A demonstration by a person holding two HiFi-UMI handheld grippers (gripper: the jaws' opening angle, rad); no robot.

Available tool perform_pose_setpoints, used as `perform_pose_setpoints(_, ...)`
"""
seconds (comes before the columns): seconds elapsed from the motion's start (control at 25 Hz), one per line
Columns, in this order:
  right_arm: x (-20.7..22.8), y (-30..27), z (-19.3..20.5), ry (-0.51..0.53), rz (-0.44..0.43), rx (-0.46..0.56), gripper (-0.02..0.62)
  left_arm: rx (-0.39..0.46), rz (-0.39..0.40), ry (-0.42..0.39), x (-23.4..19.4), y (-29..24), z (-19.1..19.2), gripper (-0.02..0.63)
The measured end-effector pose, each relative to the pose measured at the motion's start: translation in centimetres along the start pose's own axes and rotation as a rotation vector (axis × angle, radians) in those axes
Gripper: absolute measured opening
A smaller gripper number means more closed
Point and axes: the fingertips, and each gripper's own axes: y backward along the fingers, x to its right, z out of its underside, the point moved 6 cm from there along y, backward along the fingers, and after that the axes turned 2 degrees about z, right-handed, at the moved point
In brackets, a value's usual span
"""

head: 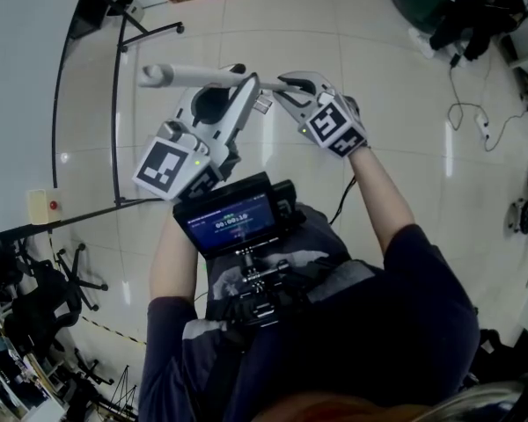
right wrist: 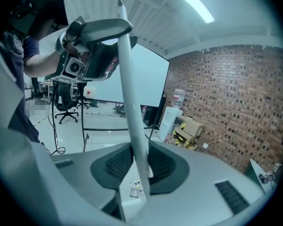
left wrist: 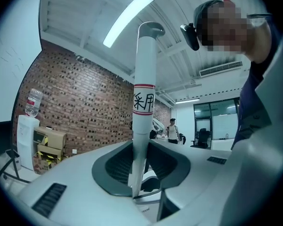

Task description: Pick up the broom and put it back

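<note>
On my far left in the head view a whiteboard [head: 18, 104] stands on a thin black frame over the pale tiled floor [head: 405, 174]. Just right of it, the white broom handle [head: 189, 76] lies roughly level above the floor, its capped end pointing toward the whiteboard. I cannot see the brush end in any view.

My left gripper [head: 246, 90] has its 2 fingers closed on the handle. In the left gripper view the handle [left wrist: 144, 79] rises straight out from between the jaws of that gripper [left wrist: 140, 175], pinched on both sides by the dark pads. A label [left wrist: 144, 99] with 2 red bands and black characters wraps the handle above the grip, and the hooked cap sits at the top. To the left behind it are a brick wall [left wrist: 75, 112] and a water dispenser [left wrist: 26, 135].

Just right of that in the head view, my right gripper [head: 288, 86] holds the same handle, close beside the left one. In the right gripper view its jaws [right wrist: 139, 168] are clamped on the handle [right wrist: 132, 102], which slants up to the left gripper [right wrist: 92, 46] farther along it.

A small screen [head: 233, 222] sits on my chest below both grippers. At far right a cable [head: 475, 121] trails across the floor.
</note>
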Motion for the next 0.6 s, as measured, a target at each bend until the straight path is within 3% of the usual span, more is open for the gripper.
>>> perform_pose_setpoints(0.36,1.4,0.0,-1.2,0.082,0.019,-0.009,0.115,0.072,-0.041,0.086,-1.7,1.0,-0.2,0.084)
perform_pose_setpoints(0.6,1.5,-0.6,-1.9,0.119,0.034,-0.038,0.115,0.073,-0.003,0.088,-2.3,1.7,0.0,0.084)
